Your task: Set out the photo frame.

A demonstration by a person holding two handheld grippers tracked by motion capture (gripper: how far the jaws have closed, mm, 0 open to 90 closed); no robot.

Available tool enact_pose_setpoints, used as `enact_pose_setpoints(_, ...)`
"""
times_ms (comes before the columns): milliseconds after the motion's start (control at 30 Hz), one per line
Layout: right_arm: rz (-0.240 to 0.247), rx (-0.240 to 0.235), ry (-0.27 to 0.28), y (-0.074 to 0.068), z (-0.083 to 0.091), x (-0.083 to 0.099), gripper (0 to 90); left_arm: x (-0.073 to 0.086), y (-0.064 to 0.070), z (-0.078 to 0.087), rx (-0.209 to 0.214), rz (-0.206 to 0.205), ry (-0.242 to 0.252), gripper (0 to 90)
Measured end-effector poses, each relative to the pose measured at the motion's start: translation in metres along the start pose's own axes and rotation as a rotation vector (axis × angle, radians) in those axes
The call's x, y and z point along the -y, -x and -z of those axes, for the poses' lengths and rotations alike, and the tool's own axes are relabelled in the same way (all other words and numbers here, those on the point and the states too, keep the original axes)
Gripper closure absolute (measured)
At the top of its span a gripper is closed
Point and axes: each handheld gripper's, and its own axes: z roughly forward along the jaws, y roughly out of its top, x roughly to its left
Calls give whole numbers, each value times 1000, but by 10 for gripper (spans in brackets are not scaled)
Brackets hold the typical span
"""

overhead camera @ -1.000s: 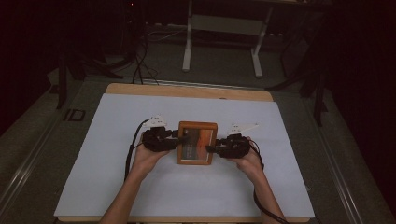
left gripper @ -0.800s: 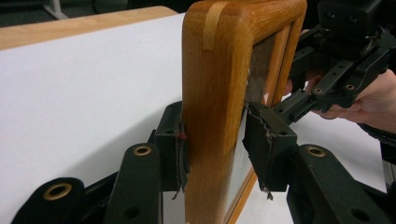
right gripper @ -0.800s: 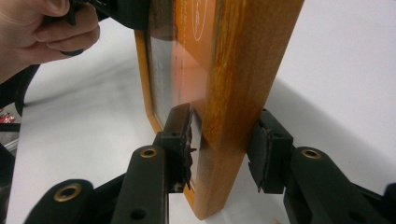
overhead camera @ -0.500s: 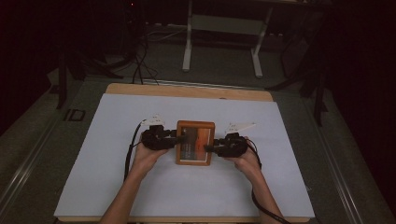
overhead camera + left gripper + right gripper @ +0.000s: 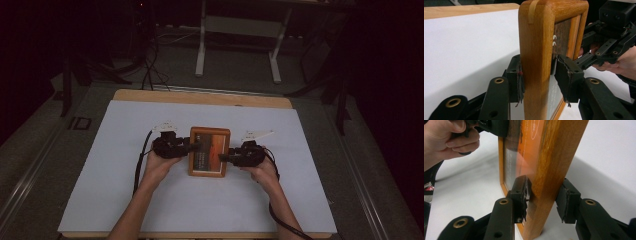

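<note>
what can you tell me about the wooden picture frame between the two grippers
The wooden picture frame has a rounded, orange-brown varnished border around a dark and orange print under glass. It sits mid-table over the white sheet. The left gripper pinches its left edge; the right gripper straddles its right edge, one pad touching, the other slightly off.

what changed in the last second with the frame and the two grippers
Little visibly changed. The wooden picture frame shifted very slightly toward the far edge of the table and to the left, carried along by the left gripper and right gripper. Nothing was let go or newly taken: each gripper is still at its own side rail. The white table cover lies as before.
</note>
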Motion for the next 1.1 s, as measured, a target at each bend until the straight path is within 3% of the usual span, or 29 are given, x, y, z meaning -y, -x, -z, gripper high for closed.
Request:
enact_pose_setpoints(467, 22, 16, -15, -2, 0, -2, 613, -2, 3, -1, -21, -10, -13, 544)
enact_pose_setpoints(767, 8, 44, 13, 1, 9, -5, 560, -2, 4, 0, -15, -11, -13, 527)
enact_pose_setpoints(833, 9, 44, 14, 1, 9, -5, 568, -2, 5, 0, -18, -13, -14, 548)
enact_pose_setpoints(867, 11, 32, 14, 1, 9, -5, 640, -1, 4, 1, -22, -7, -17, 593)
enact_pose_setpoints(1100, 9, 33, 12, 0, 10, -5, 653, -1, 4, 3, -22, -12, -19, 599)
